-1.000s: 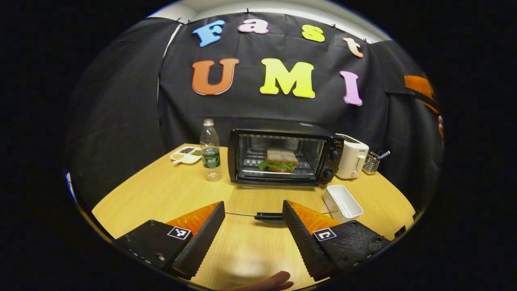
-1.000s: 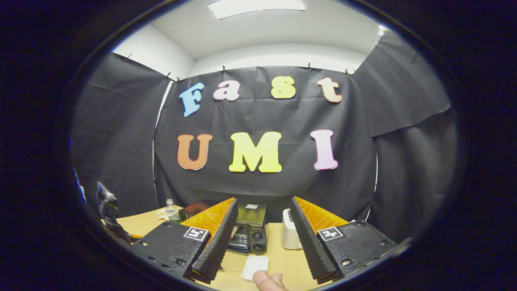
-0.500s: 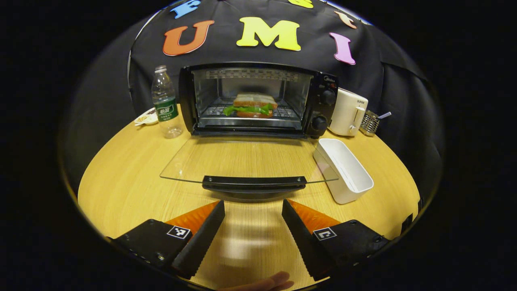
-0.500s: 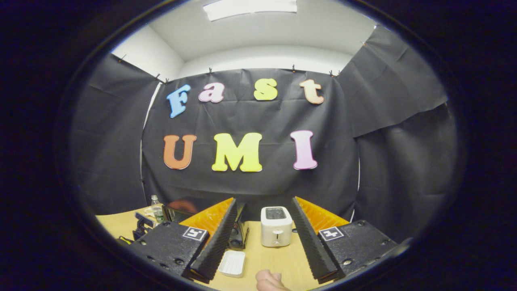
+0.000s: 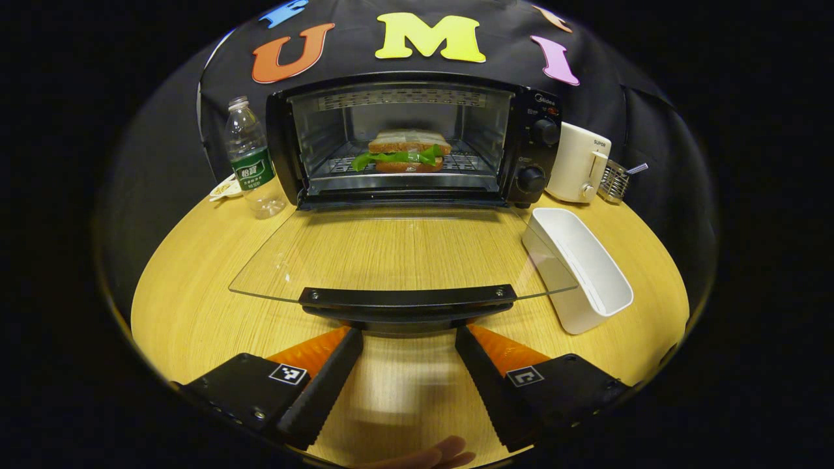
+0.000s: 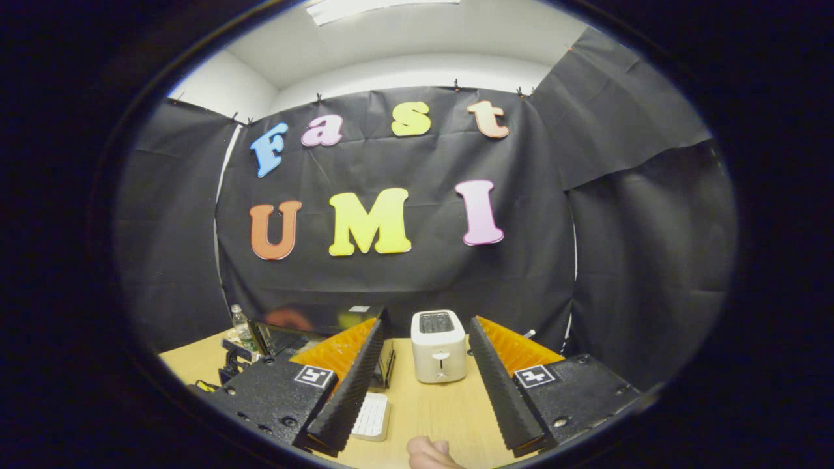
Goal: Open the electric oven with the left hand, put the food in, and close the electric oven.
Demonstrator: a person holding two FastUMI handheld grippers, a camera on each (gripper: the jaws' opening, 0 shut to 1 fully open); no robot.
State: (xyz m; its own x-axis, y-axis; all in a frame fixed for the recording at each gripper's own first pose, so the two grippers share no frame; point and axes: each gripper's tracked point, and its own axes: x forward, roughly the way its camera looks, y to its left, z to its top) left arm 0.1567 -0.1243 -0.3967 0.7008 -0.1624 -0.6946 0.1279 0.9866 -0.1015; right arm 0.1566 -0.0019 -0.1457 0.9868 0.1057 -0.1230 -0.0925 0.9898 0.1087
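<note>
left gripper (image 5: 406,339): fingers spread, empty | oven door (image 5: 404,251) flat, handle (image 5: 407,299) crosswise just beyond fingertips | sandwich (image 5: 404,151) inside oven (image 5: 417,137) | right gripper (image 6: 427,326): spread, empty

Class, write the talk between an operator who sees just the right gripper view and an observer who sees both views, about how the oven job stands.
Operator: Is the oven open?
Observer: Yes. The oven's glass door lies folded down flat over the table.
Operator: Is any food inside?
Observer: A sandwich sits on the rack inside.
Operator: So closing the door is what remains.
</note>
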